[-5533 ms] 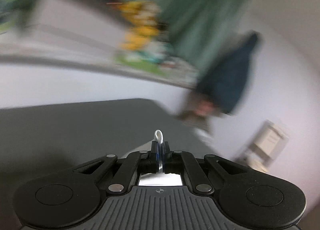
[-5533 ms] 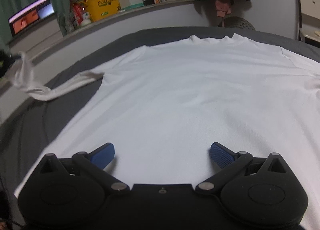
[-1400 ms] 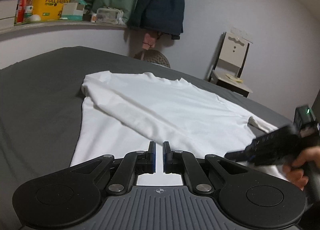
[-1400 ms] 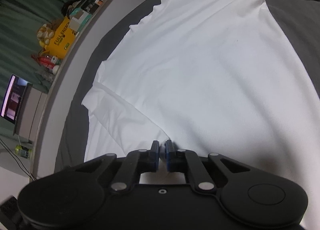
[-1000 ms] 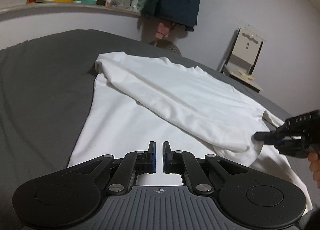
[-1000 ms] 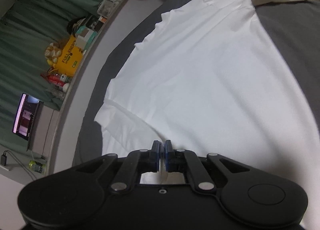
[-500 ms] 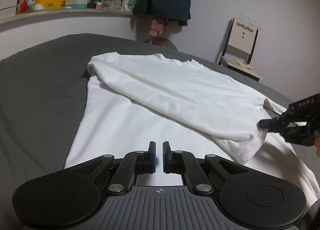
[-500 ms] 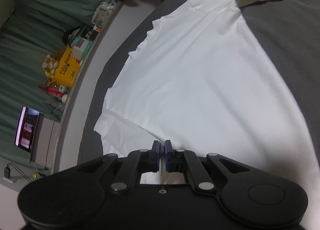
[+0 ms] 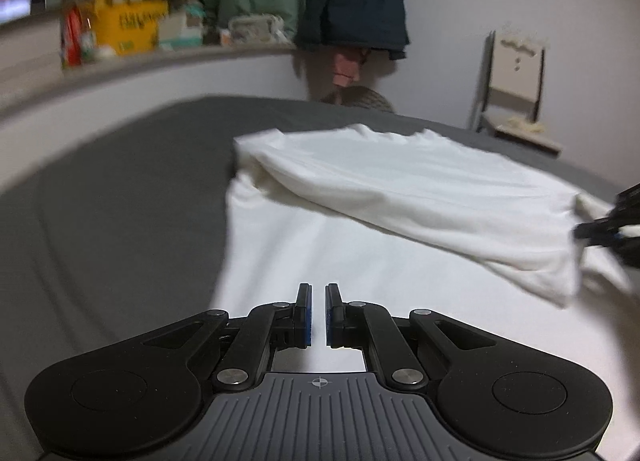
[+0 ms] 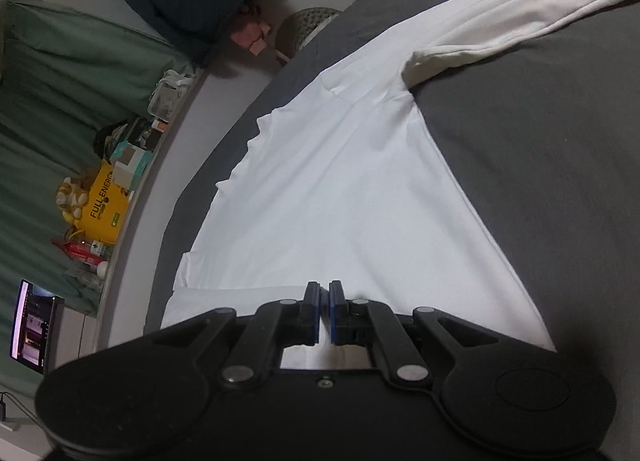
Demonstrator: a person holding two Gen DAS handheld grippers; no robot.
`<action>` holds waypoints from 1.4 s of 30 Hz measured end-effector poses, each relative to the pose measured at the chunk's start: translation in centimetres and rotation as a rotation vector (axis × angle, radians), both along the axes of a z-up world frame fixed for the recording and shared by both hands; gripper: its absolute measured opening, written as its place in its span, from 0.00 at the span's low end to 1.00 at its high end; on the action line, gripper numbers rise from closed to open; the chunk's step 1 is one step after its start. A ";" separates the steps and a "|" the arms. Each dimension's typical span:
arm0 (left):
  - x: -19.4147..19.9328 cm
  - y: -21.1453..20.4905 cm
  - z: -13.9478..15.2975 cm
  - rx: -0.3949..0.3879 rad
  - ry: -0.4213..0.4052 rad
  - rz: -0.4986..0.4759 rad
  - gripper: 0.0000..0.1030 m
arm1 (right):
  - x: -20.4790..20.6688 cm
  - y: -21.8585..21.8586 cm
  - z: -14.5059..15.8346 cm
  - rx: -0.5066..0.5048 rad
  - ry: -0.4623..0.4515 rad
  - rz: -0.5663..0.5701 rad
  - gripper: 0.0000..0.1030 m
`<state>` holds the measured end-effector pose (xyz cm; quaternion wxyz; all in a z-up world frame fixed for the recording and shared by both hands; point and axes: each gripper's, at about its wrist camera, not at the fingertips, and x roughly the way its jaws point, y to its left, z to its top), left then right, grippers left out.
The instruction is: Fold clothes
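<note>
A grey bed [image 9: 100,221] carries a white long-sleeved shirt [image 9: 320,245] spread flat, its left side folded over toward the right. At the right edge the right gripper [image 9: 580,231] has its jaws clamped on that folded cloth; nearer, the left gripper [image 9: 316,315] hovers, jaws together, empty

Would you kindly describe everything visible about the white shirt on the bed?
The white shirt is a plain, soft-looking long-sleeved knit spread flat on the dark grey bed cover. One sleeve is folded diagonally across the body; the other sleeve lies stretched outward. The right claw pinches the folded sleeve's end.
</note>
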<state>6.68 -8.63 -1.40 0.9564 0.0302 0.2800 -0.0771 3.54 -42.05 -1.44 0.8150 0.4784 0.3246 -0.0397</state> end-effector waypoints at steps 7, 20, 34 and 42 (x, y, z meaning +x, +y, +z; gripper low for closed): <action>4.7 1.1 1.5 0.148 -0.036 -0.016 0.04 | 0.5 0.1 -0.7 0.022 0.034 0.020 0.08; 7.0 2.2 -1.2 -0.041 0.145 0.051 0.04 | 1.2 0.6 -1.4 0.030 0.068 0.050 0.09; 5.6 0.1 -1.8 0.088 0.120 -0.064 0.32 | 1.1 0.7 -1.8 0.046 0.082 0.056 0.10; 6.6 1.5 -1.1 0.023 0.155 -0.044 0.73 | 1.0 0.6 -1.9 0.063 0.081 0.053 0.11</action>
